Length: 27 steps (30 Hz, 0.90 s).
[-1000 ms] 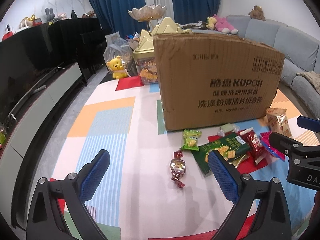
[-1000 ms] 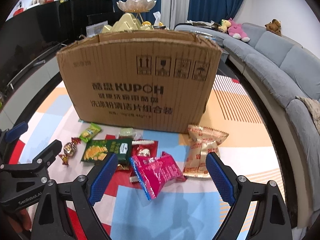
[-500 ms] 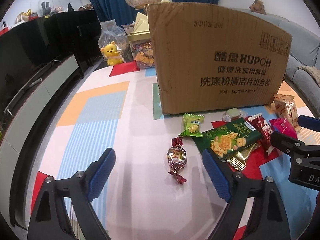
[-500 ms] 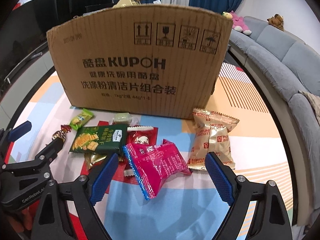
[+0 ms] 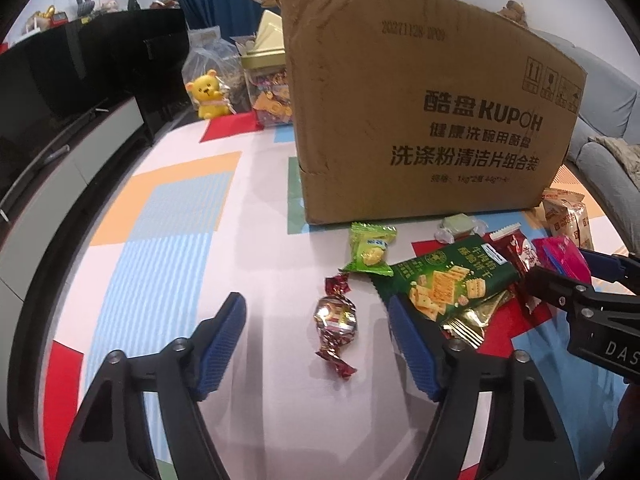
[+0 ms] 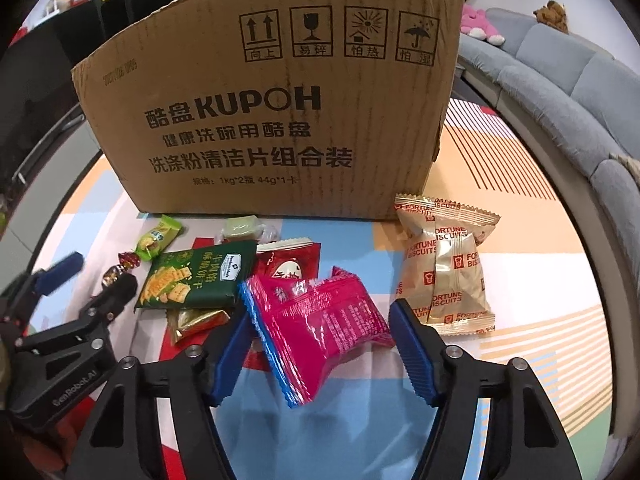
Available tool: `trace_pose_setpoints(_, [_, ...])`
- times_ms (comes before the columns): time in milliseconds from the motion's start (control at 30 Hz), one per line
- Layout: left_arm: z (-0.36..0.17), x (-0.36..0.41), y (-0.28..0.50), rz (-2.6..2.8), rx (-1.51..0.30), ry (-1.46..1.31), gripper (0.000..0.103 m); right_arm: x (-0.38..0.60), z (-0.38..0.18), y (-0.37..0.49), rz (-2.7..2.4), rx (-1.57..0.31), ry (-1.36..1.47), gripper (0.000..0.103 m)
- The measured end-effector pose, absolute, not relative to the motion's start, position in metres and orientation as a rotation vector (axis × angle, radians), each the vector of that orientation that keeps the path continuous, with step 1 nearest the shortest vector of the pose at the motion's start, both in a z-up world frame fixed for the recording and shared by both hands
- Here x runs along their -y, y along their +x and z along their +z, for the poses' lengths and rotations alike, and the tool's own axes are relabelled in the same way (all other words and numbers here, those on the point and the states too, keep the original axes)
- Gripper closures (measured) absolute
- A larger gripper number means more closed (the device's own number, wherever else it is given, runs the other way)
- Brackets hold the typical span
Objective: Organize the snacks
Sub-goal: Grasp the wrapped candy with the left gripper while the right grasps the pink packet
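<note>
Several snacks lie on a patterned mat in front of a tall cardboard box (image 5: pixel 420 112), which also shows in the right wrist view (image 6: pixel 272 104). My left gripper (image 5: pixel 316 344) is open, its jaws on either side of a foil-wrapped candy (image 5: pixel 335 320). A green cracker pack (image 5: pixel 444 280) and a small green packet (image 5: pixel 370 250) lie just to the right. My right gripper (image 6: pixel 320 360) is open around a pink snack packet (image 6: pixel 320 320). Gold Fortune Biscuits packs (image 6: pixel 448 264) lie to its right, the green cracker pack (image 6: pixel 196 276) to its left.
A black TV cabinet (image 5: pixel 60 92) runs along the left. A yellow bear toy (image 5: pixel 208 94) and a jar of sweets (image 5: pixel 272 92) stand behind the box. A grey sofa (image 6: pixel 568 92) curves along the right. The left gripper shows in the right wrist view (image 6: pixel 80 284).
Both grippers have moved forward and down toward the snacks. The candy now lies between the left jaws, the pink packet between the right jaws. Both stay open.
</note>
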<state>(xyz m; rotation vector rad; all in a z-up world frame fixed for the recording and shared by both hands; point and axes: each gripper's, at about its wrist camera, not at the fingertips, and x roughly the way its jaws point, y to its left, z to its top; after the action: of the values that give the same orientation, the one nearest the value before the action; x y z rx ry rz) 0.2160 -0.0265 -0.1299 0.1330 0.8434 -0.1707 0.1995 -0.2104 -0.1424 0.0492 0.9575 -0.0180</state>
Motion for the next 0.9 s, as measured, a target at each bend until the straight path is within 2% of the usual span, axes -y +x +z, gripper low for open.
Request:
trace_pose_setpoints(200, [-0.131,0.031,0.216,-0.192,-0.852,0.125,0.041,0.214,-0.138,0.201,0.011,-0.961,0.099,0.048])
trace_pose_setpoints(300, [-0.132,0.034,0.215,-0.208,-0.862,0.117,0.051,0.220,-0.136,0.201,0.021,-0.962,0.113,0.053])
trace_pose_setpoints(367, [-0.132,0.036,0.213,-0.216,-0.867,0.116,0.063,0.223,-0.135,0.202,0.030,-0.961,0.123,0.055])
trace_pose_setpoints(467, [-0.133,0.037,0.213,-0.228,-0.872,0.115,0.073,0.225,-0.133,0.200,0.038,-0.959,0.122,0.063])
trace_pose_setpoints(500, [-0.132,0.038,0.212,-0.233,-0.872,0.114,0.076,0.224,-0.131,0.197,0.039,-0.957,0.123,0.071])
trace_pose_setpoints(533, [-0.132,0.038,0.211,-0.236,-0.872,0.113,0.079,0.222,-0.129,0.194,0.040,-0.955,0.124,0.073])
trace_pose_setpoints(900, [-0.126,0.039,0.202,-0.243,-0.855,0.111,0.080,0.216,-0.116,0.184,0.045,-0.920,0.112,0.078])
